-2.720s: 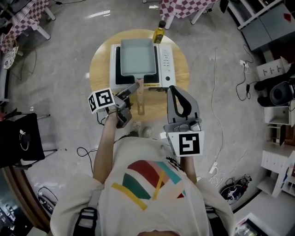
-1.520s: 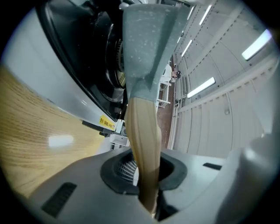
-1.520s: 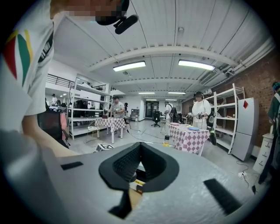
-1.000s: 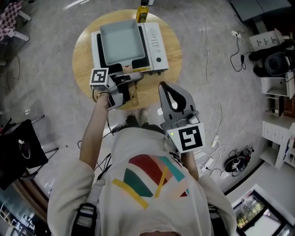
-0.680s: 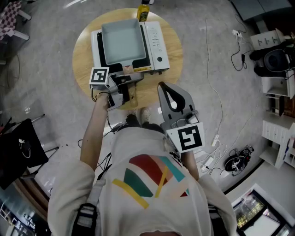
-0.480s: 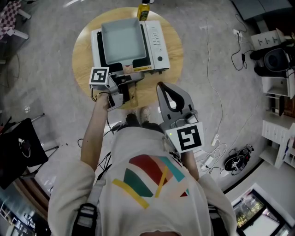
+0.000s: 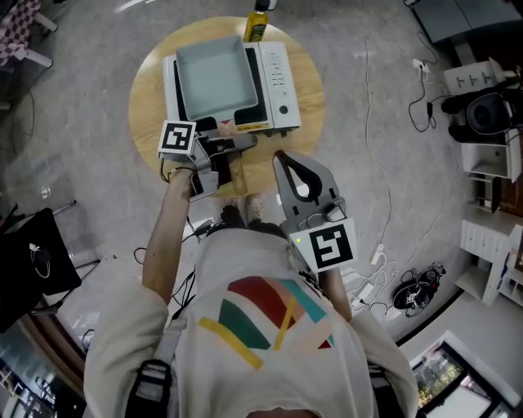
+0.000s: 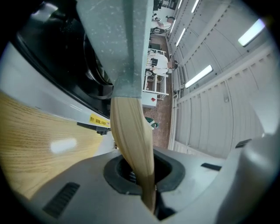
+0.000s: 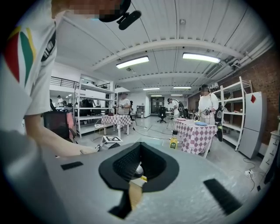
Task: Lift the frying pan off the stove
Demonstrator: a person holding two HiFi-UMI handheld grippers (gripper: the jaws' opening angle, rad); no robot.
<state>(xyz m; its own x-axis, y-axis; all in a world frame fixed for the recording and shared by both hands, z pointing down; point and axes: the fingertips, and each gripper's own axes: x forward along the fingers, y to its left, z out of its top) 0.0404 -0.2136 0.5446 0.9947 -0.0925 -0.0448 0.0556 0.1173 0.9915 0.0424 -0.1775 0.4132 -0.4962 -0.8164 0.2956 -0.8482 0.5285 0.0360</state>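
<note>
The grey square frying pan (image 7: pixel 214 77) lay over the dark top of the white stove (image 7: pixel 278 77), which stood on the round wooden table (image 7: pixel 147 106). The views did not show whether the pan's base touched the cooktop. Its wooden handle (image 7: pixel 239 175) pointed back toward the person. The left gripper (image 7: pixel 233 147) reached in from the left side, and its 2 jaws were clamped on that handle just below the pan's edge. In the left gripper view the handle ran straight down between them. The right gripper (image 7: pixel 282 157) hung near the table's front edge, just right of the handle and apart from it, with its jaws together on nothing. 1 yellow bottle (image 7: pixel 257 24) stood at the far rim of the table, just behind the stove.
</note>
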